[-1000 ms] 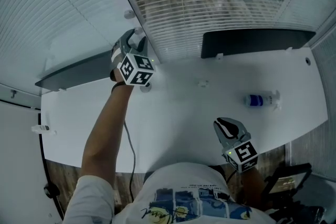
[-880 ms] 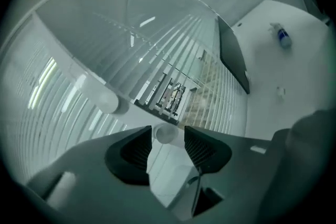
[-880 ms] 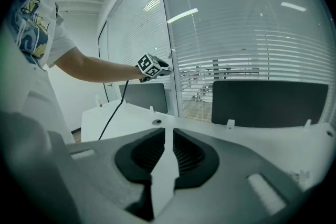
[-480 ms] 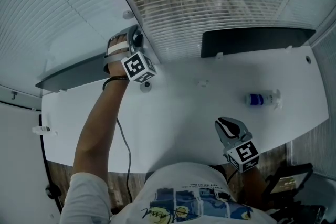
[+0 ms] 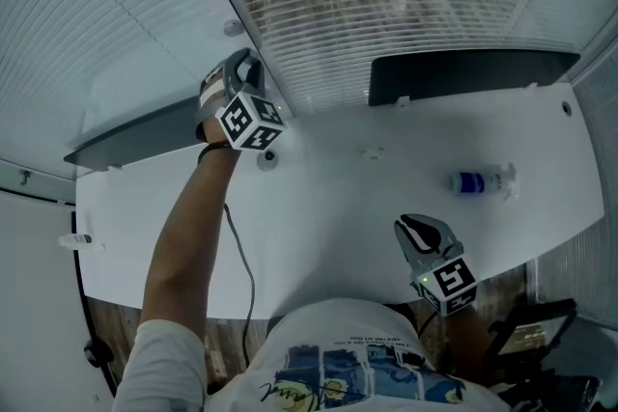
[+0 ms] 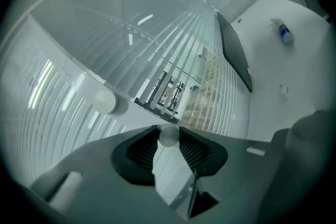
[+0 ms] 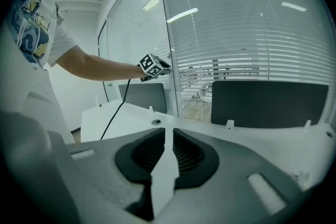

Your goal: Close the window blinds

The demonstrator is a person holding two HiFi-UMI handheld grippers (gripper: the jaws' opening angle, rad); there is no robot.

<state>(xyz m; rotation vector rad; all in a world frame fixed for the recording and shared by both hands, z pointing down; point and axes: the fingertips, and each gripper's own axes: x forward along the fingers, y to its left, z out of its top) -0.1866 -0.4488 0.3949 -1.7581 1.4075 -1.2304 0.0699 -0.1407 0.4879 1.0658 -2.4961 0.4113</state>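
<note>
Left gripper (image 5: 248,70), jaws just closed in, now pinches the small round knob (image 6: 169,135) on the window frame past the desk's (image 5: 319,207) far-left edge; the blinds (image 5: 357,24) ahead read see-through, so the tilting is judged barely begun; right gripper (image 5: 415,229) idles slightly parted and empty at the near edge.

Desk (image 5: 338,207): smooth, matt white. Blind slats (image 5: 386,43): glossy, plastic-looking. Knob (image 6: 169,135): smooth translucent plastic. Floor (image 5: 116,314): wood-grain. Divider panels (image 5: 463,72): dark, matt. Bottle (image 5: 480,182): clear plastic.
</note>
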